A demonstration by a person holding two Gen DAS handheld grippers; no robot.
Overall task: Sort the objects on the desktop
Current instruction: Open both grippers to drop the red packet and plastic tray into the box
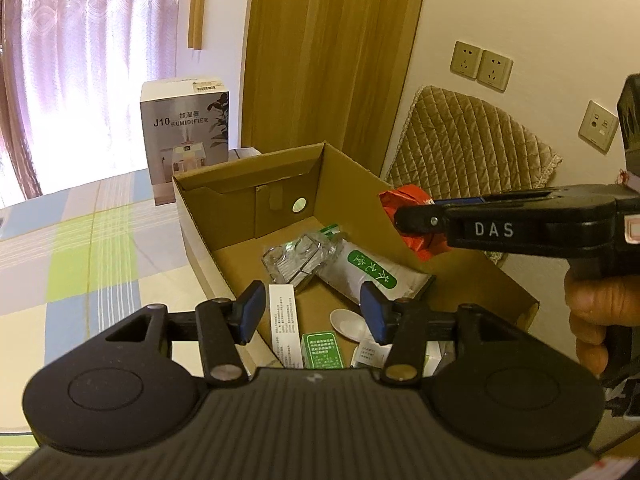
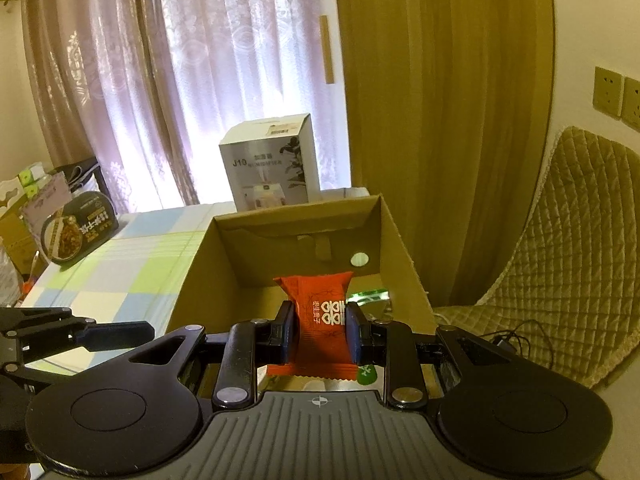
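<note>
An open cardboard box (image 1: pixel 236 216) (image 2: pixel 208 264) stands on the checked tablecloth. Inside lie a clear plastic piece (image 1: pixel 298 258), a white packet with a green label (image 1: pixel 370 274), a white spoon (image 1: pixel 350 322) and small paper boxes (image 1: pixel 322 350). My right gripper (image 2: pixel 322 330) (image 1: pixel 412 216) is shut on a red sweet packet (image 2: pixel 320 324) (image 1: pixel 416 220), held above the box's right wall. My left gripper (image 1: pixel 312 312) is open over the box's near end, nothing between its blue pads.
A white humidifier box (image 1: pixel 186 132) (image 2: pixel 272 164) stands behind the cardboard box. A black instant-food bowl (image 2: pixel 78 226) leans at the table's far left. A quilted chair cushion (image 1: pixel 468 148) (image 2: pixel 568 248) is to the right, with wall sockets (image 1: pixel 482 66) and curtains behind.
</note>
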